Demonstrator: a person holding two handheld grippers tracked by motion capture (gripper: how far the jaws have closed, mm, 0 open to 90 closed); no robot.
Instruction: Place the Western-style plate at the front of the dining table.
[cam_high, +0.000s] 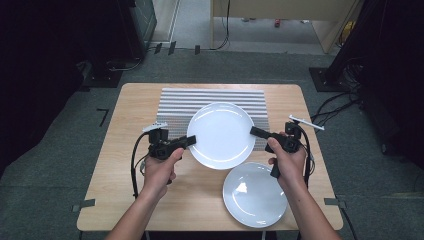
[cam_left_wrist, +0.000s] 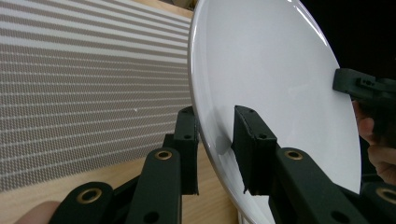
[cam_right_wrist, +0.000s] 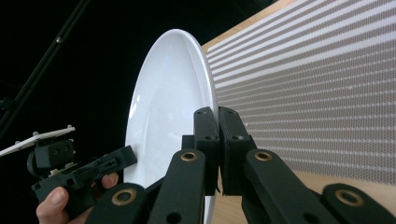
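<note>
surface: wooden table (cam_high: 125, 165) | far centre: striped mat (cam_high: 175, 102) lying flat | near right: white plate (cam_high: 255, 195) resting directly on wood

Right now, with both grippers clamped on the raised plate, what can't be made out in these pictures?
- High view: the striped mat and table under the raised plate, hidden by it.
- Left gripper view: the raised plate's near rim, cut off at the bottom edge.
- Right gripper view: the rim inside the right gripper, hidden by its jaws.
- High view: the second plate, part hidden by the right hand.
</note>
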